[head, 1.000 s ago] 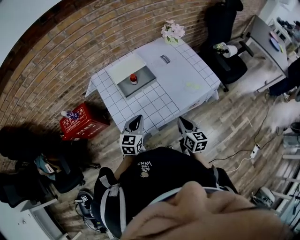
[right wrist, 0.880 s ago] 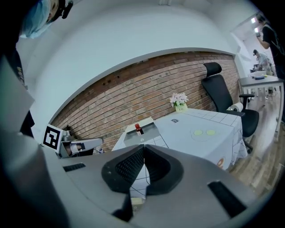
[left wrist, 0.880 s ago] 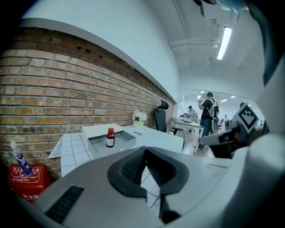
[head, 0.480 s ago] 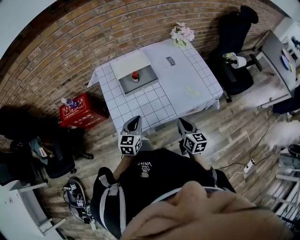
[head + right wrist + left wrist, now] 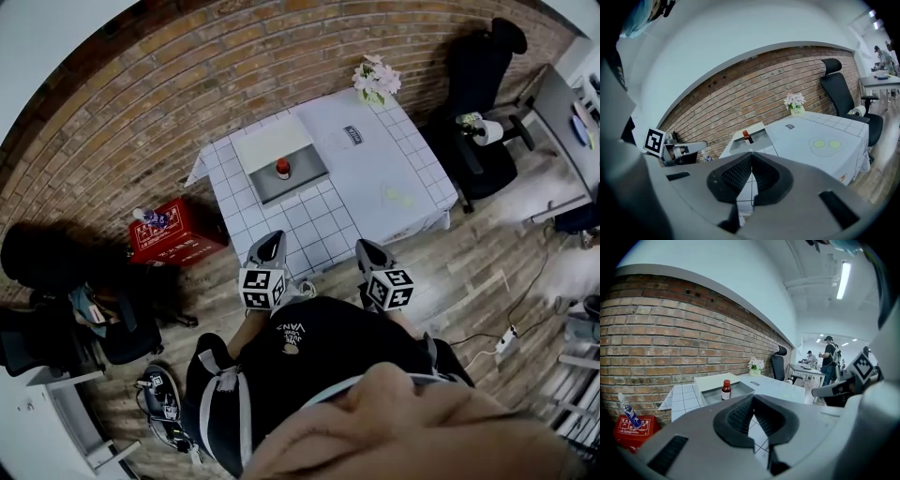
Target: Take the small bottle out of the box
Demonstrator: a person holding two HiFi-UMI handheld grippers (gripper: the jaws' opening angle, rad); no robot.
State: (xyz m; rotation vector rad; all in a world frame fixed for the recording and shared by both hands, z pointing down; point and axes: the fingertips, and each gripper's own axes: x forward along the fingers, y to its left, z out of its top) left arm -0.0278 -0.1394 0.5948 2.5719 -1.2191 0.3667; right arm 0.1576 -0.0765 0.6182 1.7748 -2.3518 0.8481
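A small brown bottle [image 5: 282, 169] with a red cap stands upright in a shallow grey box [image 5: 292, 175] on the table [image 5: 375, 183]. The left gripper view shows the bottle [image 5: 726, 390] in the box [image 5: 715, 393] far ahead, and the right gripper view shows the bottle [image 5: 746, 136] likewise distant. My left gripper [image 5: 270, 246] and right gripper [image 5: 367, 249] hover near my body, short of the table's near edge. Both are shut with nothing between the jaws.
The box's white lid [image 5: 272, 142] leans behind it. A flower pot [image 5: 375, 80] stands at the table's far corner, near a small dark card [image 5: 353, 133]. A red crate [image 5: 173, 236] with a clear bottle sits on the floor left. Black office chairs [image 5: 483, 103] stand right.
The table and box have drifted rightward and slightly nearer in the head view. Both grippers stay shut and keep their place near my body.
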